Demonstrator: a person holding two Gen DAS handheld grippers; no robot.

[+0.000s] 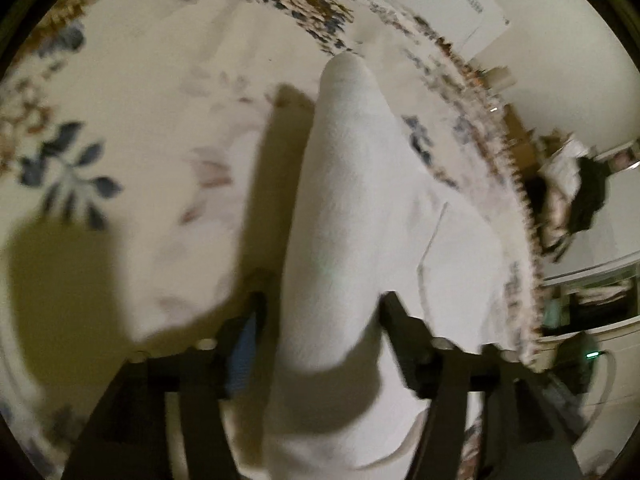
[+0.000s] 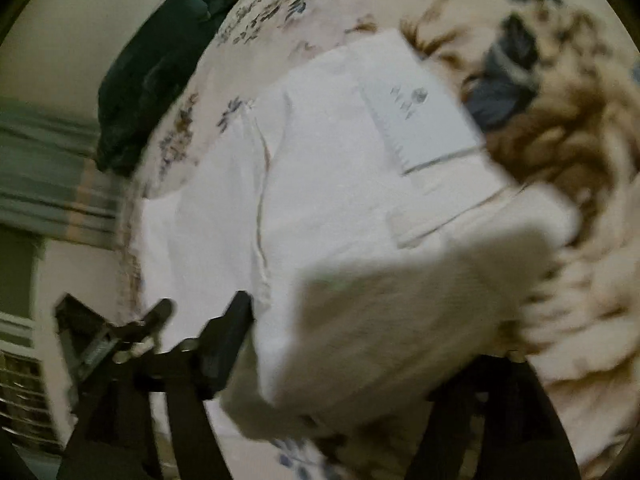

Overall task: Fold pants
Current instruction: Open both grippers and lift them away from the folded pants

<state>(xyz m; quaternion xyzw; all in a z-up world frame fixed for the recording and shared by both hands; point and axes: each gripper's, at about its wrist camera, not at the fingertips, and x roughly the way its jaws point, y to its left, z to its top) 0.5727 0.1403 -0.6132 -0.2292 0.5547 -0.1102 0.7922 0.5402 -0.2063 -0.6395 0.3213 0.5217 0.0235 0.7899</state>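
**White pants lifted over the flowery bed**

The soft white cloth pants [image 1: 340, 216] are on the bed with the cream blanket printed with blue and brown flowers [image 1: 120, 80]. Part of them lies flat, and part is up in the air.

In the left wrist view, the left gripper [image 1: 320, 312] has a thick fold of the pants running between its two black fingers [image 1: 404, 332], pointing toward 12 o'clock. The fingers sit wide, one on each side of the cloth, and I cannot tell if they pinch it.

In the right wrist view, the right gripper [image 2: 352, 344] has a bunched end of the pants [image 2: 400, 312] piled over it. One black finger [image 2: 228, 336] shows at 8 o'clock; the other is hidden, so I cannot tell how tightly it holds. Flat pants with a white label [image 2: 420, 120] lie toward 12 o'clock. A dark green cloth heap [image 2: 160, 64] sits at 10 o'clock.

I think a fold is halfway done. Next, both ends should come down together, lined up edge to edge on the flat part, then be let go.
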